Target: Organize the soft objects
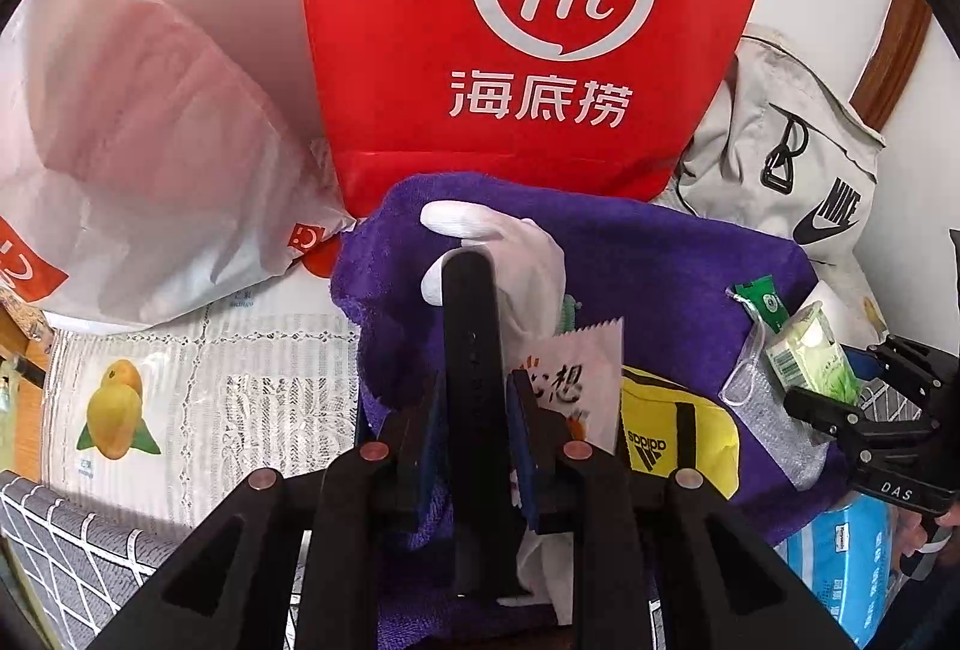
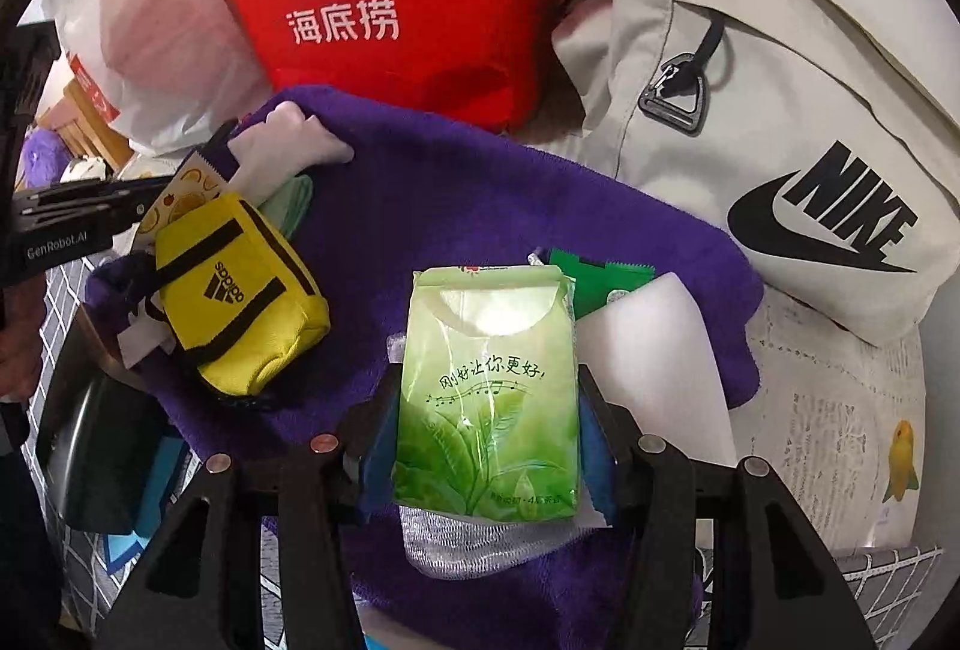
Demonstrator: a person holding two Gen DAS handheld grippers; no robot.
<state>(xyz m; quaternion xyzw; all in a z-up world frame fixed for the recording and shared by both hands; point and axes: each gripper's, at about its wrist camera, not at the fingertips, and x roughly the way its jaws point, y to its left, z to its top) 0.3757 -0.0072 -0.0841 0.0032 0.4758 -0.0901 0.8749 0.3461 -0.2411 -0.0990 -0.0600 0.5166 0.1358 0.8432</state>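
A purple towel (image 1: 660, 254) lies spread under several small things; it also shows in the right wrist view (image 2: 432, 194). My left gripper (image 1: 471, 410) is shut on a flat black strap-like object (image 1: 471, 338) that stands upright between its pads. A white glove (image 1: 516, 254) lies just beyond it. My right gripper (image 2: 486, 446) is shut on a green tissue pack (image 2: 486, 398), also seen in the left wrist view (image 1: 810, 350). A yellow Adidas pouch (image 2: 240, 296) lies on the towel to the left. A silver mesh scrubber (image 2: 456, 548) lies under the pack.
A red paper bag (image 1: 516, 32) stands behind the towel. A white plastic bag (image 1: 138, 140) is to its left and a beige Nike backpack (image 2: 780, 122) to its right. A white sponge block (image 2: 654, 362), green sachet (image 2: 600, 278) and snack packet (image 1: 576, 386) lie on the towel.
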